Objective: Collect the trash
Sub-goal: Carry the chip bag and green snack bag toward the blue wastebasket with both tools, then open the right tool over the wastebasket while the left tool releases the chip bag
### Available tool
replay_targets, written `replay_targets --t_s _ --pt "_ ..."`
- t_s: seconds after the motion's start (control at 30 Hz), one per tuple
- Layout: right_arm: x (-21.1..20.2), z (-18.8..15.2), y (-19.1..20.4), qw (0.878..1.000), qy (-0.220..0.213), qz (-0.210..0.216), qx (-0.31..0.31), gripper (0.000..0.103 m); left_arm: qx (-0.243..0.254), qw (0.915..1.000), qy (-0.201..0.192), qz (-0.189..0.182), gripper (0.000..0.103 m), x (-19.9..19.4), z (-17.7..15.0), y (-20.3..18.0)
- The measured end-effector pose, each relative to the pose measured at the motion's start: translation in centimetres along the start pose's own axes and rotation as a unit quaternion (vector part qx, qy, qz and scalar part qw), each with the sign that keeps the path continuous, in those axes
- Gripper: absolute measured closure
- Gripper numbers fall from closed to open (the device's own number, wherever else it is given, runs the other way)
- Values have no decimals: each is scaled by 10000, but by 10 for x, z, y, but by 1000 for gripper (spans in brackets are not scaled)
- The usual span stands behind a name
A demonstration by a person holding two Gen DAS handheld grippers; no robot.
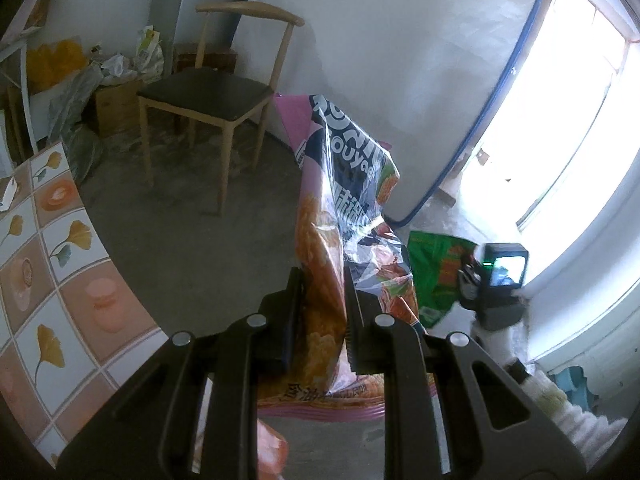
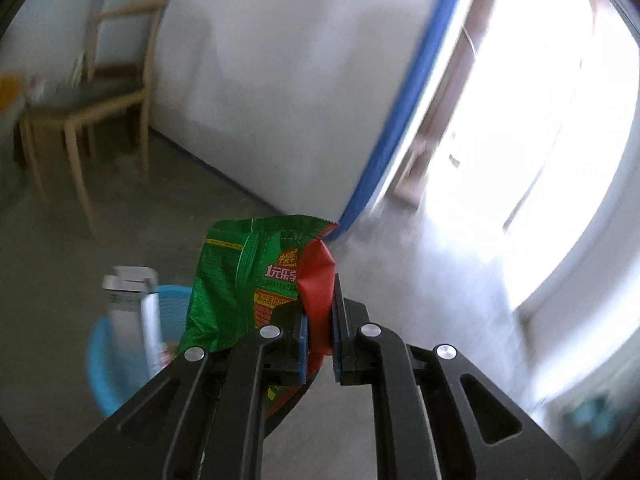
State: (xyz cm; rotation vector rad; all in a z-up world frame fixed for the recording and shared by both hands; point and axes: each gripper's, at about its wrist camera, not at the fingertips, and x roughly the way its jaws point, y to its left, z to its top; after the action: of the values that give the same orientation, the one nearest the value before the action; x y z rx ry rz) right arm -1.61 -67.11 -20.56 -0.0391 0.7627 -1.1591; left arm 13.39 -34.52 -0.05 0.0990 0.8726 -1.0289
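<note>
Tiled surface [image 1: 52,264] fills the left edge of the left wrist view, with a wooden chair [image 1: 208,92] on the concrete floor [image 1: 192,240] beyond it and a white mattress with blue piping [image 1: 400,60] leaning on the wall behind. At the centre, the left gripper [image 1: 320,304] has its fingers clamped on a pink and orange snack bag [image 1: 332,208]; the crumpled foil stands up between the pads and hangs below them. To its right the right gripper [image 1: 496,280] shows from outside, carrying a green snack wrapper [image 1: 436,276].

In the right wrist view, heavily blurred, a blue basket [image 2: 104,364] with a white bottle [image 2: 132,304] standing in it sits on the floor at lower left. The green wrapper rises just right of it, its red flap pinched between that gripper's nearly closed fingers, the green body fanning out to the left.

Judging by this, both pieces of trash are picked up and the carrying step is in hand. The next move likely calls for bringing each gripper over the basket's rim before letting go, since light foil could drift and miss.
</note>
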Motion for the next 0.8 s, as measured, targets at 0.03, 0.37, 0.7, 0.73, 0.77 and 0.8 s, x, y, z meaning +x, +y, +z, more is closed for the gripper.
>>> replay_targets --t_s 0.03,0.37,0.7,0.73,0.77,0.8 --pt "2 -1 13 9998 -126 -89 -121 93 3 10000 24 40 86 3 0 2" --pt "60 -64 64 9911 964 810 425 75 181 9992 317 163 85 29 2 2" --pt "99 -110 -34 8677 1893 2431 3900 52 500 9962 698 -128 86 68 8 -35" --pt "99 -121 -43 8487 1893 2525 4245 52 504 9952 814 -205 85 75 6 -41" --pt "100 -124 -47 8363 1880 2618 4434 52 509 9936 970 -273 85 85 5 -47" --pt "102 -127 -48 8306 1904 2667 4503 52 509 9926 1065 -290 85 93 6 -50"
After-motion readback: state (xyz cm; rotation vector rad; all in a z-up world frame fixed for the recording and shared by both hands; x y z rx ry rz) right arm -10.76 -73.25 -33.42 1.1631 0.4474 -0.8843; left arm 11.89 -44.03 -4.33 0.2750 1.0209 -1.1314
